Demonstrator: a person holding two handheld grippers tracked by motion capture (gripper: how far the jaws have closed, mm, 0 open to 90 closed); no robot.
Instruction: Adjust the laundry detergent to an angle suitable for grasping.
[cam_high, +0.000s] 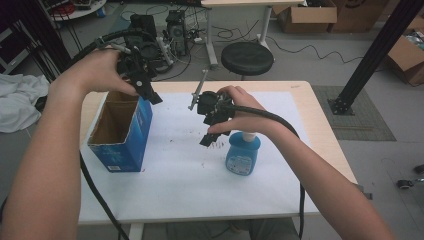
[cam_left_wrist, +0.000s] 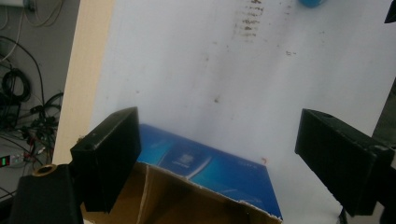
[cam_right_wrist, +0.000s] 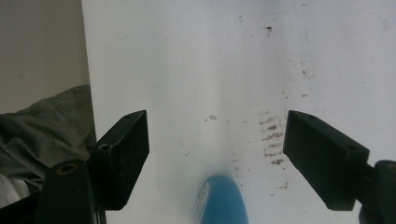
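Note:
A blue cardboard box (cam_high: 122, 135) with its top open stands on the left of the white table cover (cam_high: 190, 175). My left gripper (cam_high: 150, 96) hangs over the box's far right corner, jaws open and empty. In the left gripper view the left gripper (cam_left_wrist: 224, 156) looks down past the box's blue wall (cam_left_wrist: 210, 165) and torn brown rim. A blue bottle (cam_high: 243, 155) with a white top stands right of centre. My right gripper (cam_high: 209, 140) is just left of and above the bottle, open. In the right gripper view the bottle (cam_right_wrist: 222, 200) lies below the open right gripper (cam_right_wrist: 215, 158), untouched.
Brown smudges (cam_high: 215, 145) mark the cover near the bottle. The table's wooden edge (cam_high: 320, 125) borders the cover at right. Behind the table are a black stool (cam_high: 247, 57), cables and electronics (cam_high: 175, 30), and a black post (cam_high: 375, 55) at the right.

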